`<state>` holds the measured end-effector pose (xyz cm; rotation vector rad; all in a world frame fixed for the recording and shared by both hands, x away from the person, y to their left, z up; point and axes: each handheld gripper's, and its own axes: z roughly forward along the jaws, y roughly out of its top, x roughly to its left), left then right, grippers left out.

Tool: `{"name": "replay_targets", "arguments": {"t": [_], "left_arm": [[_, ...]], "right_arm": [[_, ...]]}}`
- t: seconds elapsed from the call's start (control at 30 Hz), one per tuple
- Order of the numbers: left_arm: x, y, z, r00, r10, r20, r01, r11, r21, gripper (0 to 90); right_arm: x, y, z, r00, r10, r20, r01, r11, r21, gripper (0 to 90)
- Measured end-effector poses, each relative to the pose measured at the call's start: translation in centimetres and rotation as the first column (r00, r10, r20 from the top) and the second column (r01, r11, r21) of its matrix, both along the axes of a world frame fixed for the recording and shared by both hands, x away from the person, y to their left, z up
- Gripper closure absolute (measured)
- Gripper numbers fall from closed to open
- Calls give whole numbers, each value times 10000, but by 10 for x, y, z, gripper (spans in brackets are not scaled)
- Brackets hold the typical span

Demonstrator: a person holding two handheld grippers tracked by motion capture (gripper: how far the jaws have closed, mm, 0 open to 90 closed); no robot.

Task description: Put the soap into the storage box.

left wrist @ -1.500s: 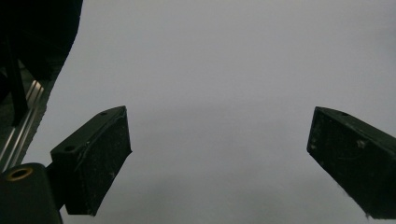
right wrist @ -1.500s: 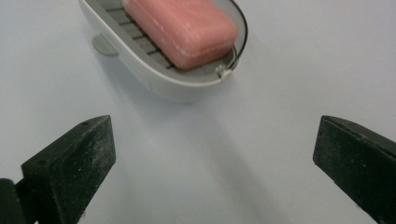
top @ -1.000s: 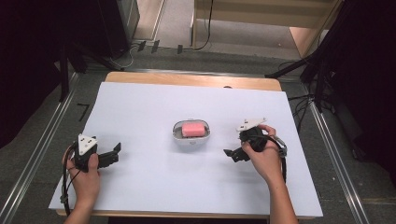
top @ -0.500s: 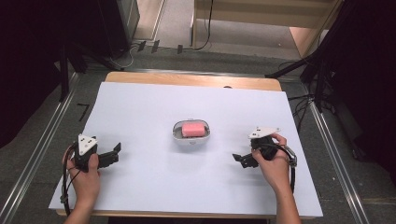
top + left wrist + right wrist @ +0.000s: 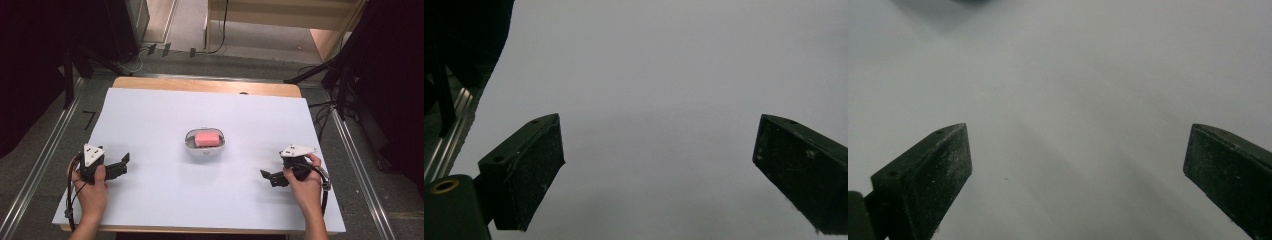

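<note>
A small white dish point(image 5: 190, 145) sits at the middle of the white sheet with a pink block point(image 5: 207, 138) lying in it. My left gripper point(image 5: 122, 162) rests low over the sheet near the front left, pointing right, well apart from the dish. In the left gripper view that left gripper point(image 5: 659, 175) stands open over bare sheet. My right gripper point(image 5: 265, 176) is at the front right, pointing left toward the dish and apart from it. The right gripper view has the right gripper point(image 5: 1078, 175) open with nothing between its jaws.
The white sheet point(image 5: 150, 115) covers a wooden table point(image 5: 210, 86). Metal rails point(image 5: 45, 165) run along both sides. Dark stands and cables point(image 5: 345, 80) crowd the back right, and a dark cabinet point(image 5: 120, 25) stands at the back left.
My right gripper has drawn back from the dish toward the front right edge of the sheet. The left gripper has stayed where it was.
</note>
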<state>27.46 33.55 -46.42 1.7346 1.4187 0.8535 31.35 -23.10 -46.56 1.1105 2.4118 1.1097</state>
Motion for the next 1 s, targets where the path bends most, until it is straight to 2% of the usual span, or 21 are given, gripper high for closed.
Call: {"name": "replay_targets", "arguments": {"t": [0.27, 0.5, 0.53, 0.6, 0.67, 0.7, 0.73, 0.8, 0.87, 0.93, 1.0], "left_arm": [[0, 0, 0, 10000, -18, 26, 18, 10000, 0, 65], [0, 0, 0, 10000, -19, 9, 19, 10000, 13, 65], [0, 0, 0, 10000, -15, 12, 15, 10000, 13, 65], [0, 0, 0, 10000, -13, -59, 13, 10000, 26, 65], [0, 0, 0, 10000, 1, -67, -1, 10000, 26, 65], [0, 0, 0, 10000, -15, -61, 15, 10000, 29, 65], [0, 0, 0, 10000, -20, -63, 20, 10000, 37, 65], [0, 0, 0, 10000, -24, -55, 24, 10000, 46, 65], [0, 0, 0, 10000, 2, -60, -2, 10000, 22, 65], [1, 0, 0, 10000, -19, -72, 19, 10000, 0, 65], [1, 0, 0, 10000, -5, -54, 5, 10000, -10, 65]], "right_arm": [[-14, -25, -9, 9977, -679, 44, 676, 9965, 492, 0], [-30, -54, -15, 9919, -1267, 106, 1254, 9884, 854, 0], [-35, -64, -16, 9880, -1535, 185, 1504, 9820, 1144, 0], [-37, -67, -16, 9864, -1629, 206, 1592, 9796, 1231, 0], [-46, -79, -17, 9785, -2028, 373, 1966, 9722, 1268, 0], [-46, -79, -17, 9785, -2028, 373, 1966, 9722, 1268, 0], [-51, -85, -19, 9743, -2216, 412, 2135, 9660, 1458, 0], [-53, -88, -20, 9723, -2289, 464, 2194, 9633, 1546, 0], [-57, -96, -22, 9629, -2659, 467, 2538, 9504, 1796, 0], [-61, -102, -21, 9564, -2854, 623, 2657, 9386, 2202, 0], [-64, -107, -22, 9471, -3128, 723, 2848, 9225, 2605, 0]]}}
